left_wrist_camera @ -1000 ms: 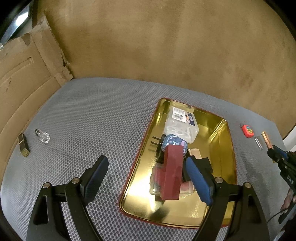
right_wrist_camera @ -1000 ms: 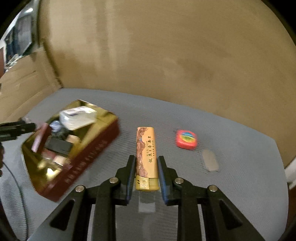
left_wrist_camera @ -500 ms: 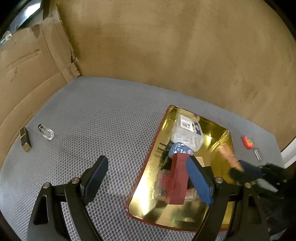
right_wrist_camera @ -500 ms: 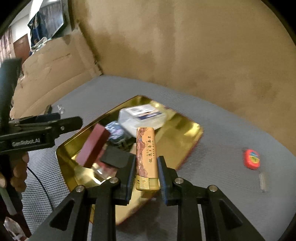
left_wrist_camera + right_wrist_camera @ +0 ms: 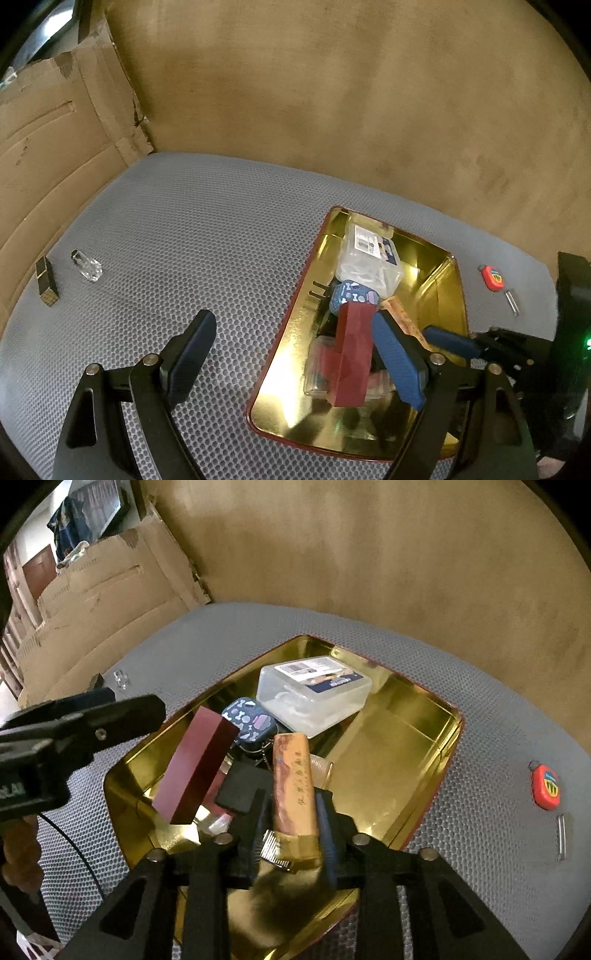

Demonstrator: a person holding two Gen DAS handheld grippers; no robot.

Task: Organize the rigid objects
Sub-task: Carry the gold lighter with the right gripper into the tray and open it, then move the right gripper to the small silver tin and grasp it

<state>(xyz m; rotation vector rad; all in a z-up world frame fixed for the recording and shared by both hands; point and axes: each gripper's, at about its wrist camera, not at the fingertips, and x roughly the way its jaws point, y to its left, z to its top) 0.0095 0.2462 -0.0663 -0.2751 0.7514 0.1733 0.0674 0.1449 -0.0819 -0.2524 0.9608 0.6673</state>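
Observation:
A gold tray with a red rim lies on the grey mat and holds a dark red box, a clear plastic box, a blue patterned case and a black block. My right gripper hangs low over the tray with an orange lighter between its jaws. The jaws are opening, and a gap shows beside the left pad. The lighter leans, tip toward the blue case. My left gripper stands wide open over the tray's left rim, holding nothing.
A red tape measure and a small metal piece lie on the mat right of the tray. A small glass bottle and a black-gold stick lie far left. Cardboard walls close the back and left.
My right gripper carried the lighter left from the bare mat to over the tray, sank into it, and its jaws have loosened. The left gripper kept still and open.

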